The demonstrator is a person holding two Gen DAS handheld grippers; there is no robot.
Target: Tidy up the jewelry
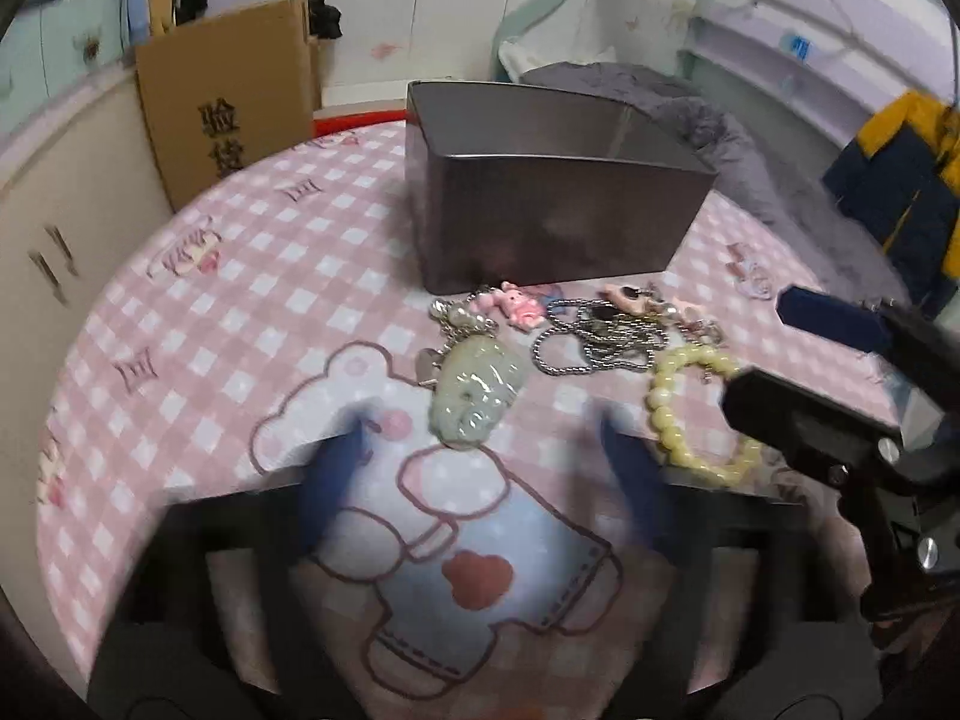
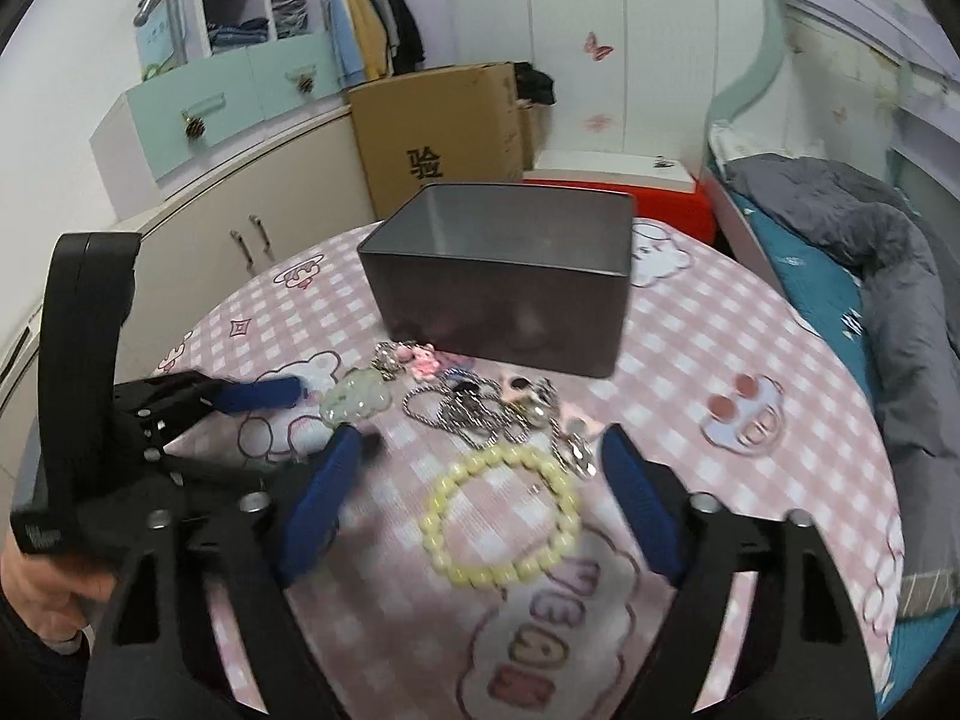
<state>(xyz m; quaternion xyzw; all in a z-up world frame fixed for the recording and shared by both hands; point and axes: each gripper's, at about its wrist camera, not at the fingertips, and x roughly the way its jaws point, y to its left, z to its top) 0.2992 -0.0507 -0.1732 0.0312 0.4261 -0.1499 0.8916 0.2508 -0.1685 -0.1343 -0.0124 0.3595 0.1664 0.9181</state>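
Nearest in, the right gripper [image 2: 480, 504] hangs low over the table [image 2: 750, 330], its blue fingers [image 2: 639, 501] spread either side of the yellow bead bracelet [image 2: 503, 515]. Nothing pinched: the bracelet lies flat on the pink checked cloth between the pads, neither pad pressing it. That straddle reads as a set-up for a pinch across the ring, which should take it cleanly, though round beads can roll out.

Over to the left gripper [image 1: 480, 468]: jaws apart as well, fingers [image 1: 336, 474] blurred, nothing between them but the bear print on the cloth. Just beyond its tips sits the pale green jade pendant [image 1: 477, 396], flat, its chain trailing away from the near edge. The line-up suggests that pendant is this hand's target. In the right wrist view the person's hand [image 2: 42, 588] grips the left tool's handle.

Further toward the middle of the table, the pile: a silver ball chain [image 1: 594, 348] looped on itself, a pink figure charm [image 1: 521, 307], more small charms tangled at the right end. Loose and overlapping, so lifting one may drag a neighbour.

Behind the pile, touching or nearly so, stands the grey metal tin [image 2: 504, 294], open-topped; its floor is hidden from here. It sits right behind the jewelry, presumably as the drop-off. Sorting looks barely begun.
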